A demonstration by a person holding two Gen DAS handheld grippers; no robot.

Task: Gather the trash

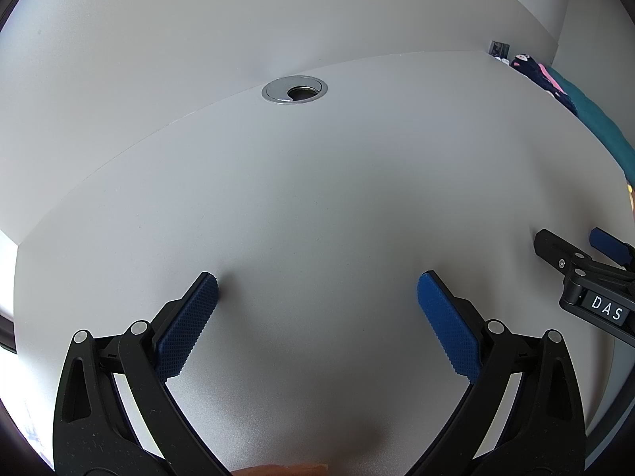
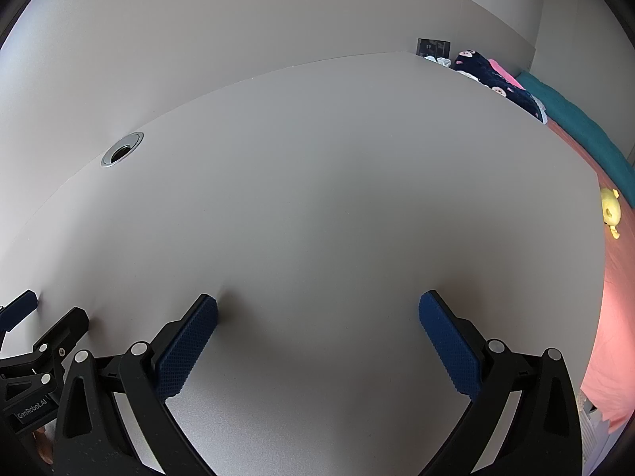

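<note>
While both sets of jaws are standing wide apart with nothing between them, the left gripper (image 1: pixel 317 291) and right gripper (image 2: pixel 317 311) are hovering side by side over a bare grey desk (image 2: pixel 337 182). No trash is showing anywhere, so I cannot judge its weight or where to grip it. Beyond, a cable grommet (image 1: pixel 294 90) is sitting near the desk's back edge, and a bed (image 2: pixel 619 317) with a yellow toy (image 2: pixel 610 210) is lying to the right.

Nothing to collect could be made out in either view; the left gripper (image 1: pixel 317 283) and right gripper (image 2: pixel 317 303) stood spread wide, unladen, over the pale grey desk (image 2: pixel 317 178)
</note>
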